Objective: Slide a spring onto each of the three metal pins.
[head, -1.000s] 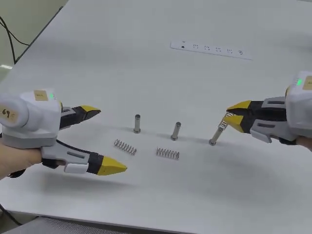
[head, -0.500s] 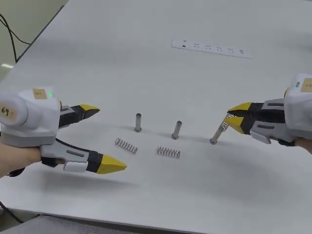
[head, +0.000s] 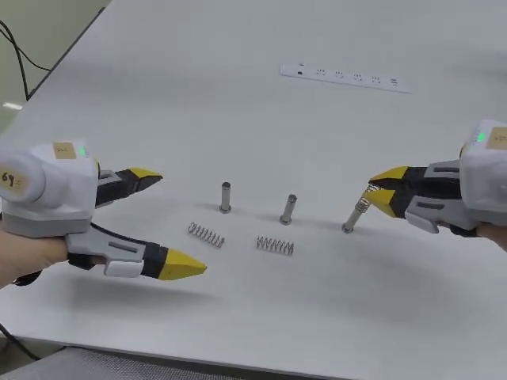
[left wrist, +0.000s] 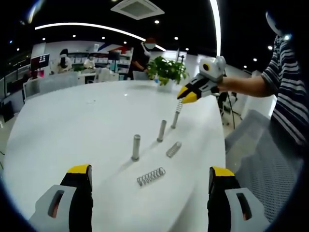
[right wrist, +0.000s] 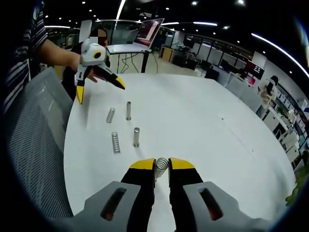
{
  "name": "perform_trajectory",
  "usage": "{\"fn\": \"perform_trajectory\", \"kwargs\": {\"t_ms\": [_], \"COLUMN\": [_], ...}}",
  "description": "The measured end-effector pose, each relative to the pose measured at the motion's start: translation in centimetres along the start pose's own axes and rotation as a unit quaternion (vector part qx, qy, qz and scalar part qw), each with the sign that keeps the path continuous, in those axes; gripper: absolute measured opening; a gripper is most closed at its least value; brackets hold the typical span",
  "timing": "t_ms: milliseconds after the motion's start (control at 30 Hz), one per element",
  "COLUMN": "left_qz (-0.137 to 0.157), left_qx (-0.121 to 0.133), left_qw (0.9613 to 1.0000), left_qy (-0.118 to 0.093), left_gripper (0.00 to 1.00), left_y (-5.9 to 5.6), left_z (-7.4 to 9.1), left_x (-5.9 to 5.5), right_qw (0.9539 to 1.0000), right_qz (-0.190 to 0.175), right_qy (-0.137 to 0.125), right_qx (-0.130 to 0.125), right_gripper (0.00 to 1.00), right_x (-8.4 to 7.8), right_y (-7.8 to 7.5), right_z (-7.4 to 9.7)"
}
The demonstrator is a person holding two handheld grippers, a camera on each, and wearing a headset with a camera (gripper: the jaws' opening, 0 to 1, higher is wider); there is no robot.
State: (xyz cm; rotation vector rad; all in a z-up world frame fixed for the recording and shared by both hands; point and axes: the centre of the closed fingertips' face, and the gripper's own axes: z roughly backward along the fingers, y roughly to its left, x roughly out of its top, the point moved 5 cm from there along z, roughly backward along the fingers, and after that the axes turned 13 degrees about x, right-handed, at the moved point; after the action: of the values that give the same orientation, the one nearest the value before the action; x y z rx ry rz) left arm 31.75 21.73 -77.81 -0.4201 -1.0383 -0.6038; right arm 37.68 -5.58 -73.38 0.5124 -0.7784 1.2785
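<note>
White worktable (head: 238, 95) in an open office with ceiling lights; desks and people far behind in the gripper views.

Item 1: spring (head: 363, 203) pinched near one end between the yellow tips of the right gripper (head: 371, 193), its jaws pressed nearly together on the coil; the spring sits at the top end of the right pin (head: 350, 222) and in line with it; whether it is threaded over the tip cannot be told.

Item 2: right pin, foot on the table, leaning with its top toward the right gripper; rightmost of a row of three.

Item 3: middle pin (head: 288, 209), roughly upright, bare.

Item 4: left pin (head: 226, 197), upright, bare.

Item 5: loose spring (head: 275, 245), lying flat just near of the middle pin.

Item 6: second loose spring (head: 206, 234), lying flat just near and left of the left pin; apart from the first.

Item 7: left gripper (head: 171, 223), at the left of the table, jaws spread wide, nothing between them, tips pointing toward the pins and well clear of both loose springs.

Item 8: white power strip (head: 344, 77), far side of the table, well apart from the pins.

Item 9: striped sleeve (left wrist: 285, 92) of the person.
</note>
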Motion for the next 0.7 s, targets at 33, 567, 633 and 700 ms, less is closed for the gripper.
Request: {"fn": "perform_trajectory", "kwargs": {"t_ms": [33, 567, 633, 700], "left_qz": [0.002, 0.012, 0.013, 0.013], "left_qx": [-0.001, -0.002, -0.001, 0.0], "left_qw": [1.0, 0.9999, 0.9999, 0.9999], "left_qy": [0.001, -0.009, -0.012, -0.012], "left_gripper": [0.98, 0.98, 0.98, 0.98], "left_y": [0.0, -0.2, -0.2, -0.1], "left_z": [0.0, 0.0, 0.1, 0.1], "left_x": [0.0, 0.6, 0.8, 0.8], "right_qw": [1.0, 0.9995, 0.9994, 0.9993], "right_qz": [-0.001, -0.012, -0.014, -0.016], "right_qy": [-0.001, 0.026, 0.028, 0.031], "right_qx": [0.0, 0.014, 0.015, 0.017], "right_gripper": [0.07, 0.07, 0.07, 0.07], "right_x": [0.0, -2.0, -2.2, -2.4], "right_y": [0.0, 0.3, 0.3, 0.4], "right_z": [0.0, -1.7, -1.9, -2.2]}}
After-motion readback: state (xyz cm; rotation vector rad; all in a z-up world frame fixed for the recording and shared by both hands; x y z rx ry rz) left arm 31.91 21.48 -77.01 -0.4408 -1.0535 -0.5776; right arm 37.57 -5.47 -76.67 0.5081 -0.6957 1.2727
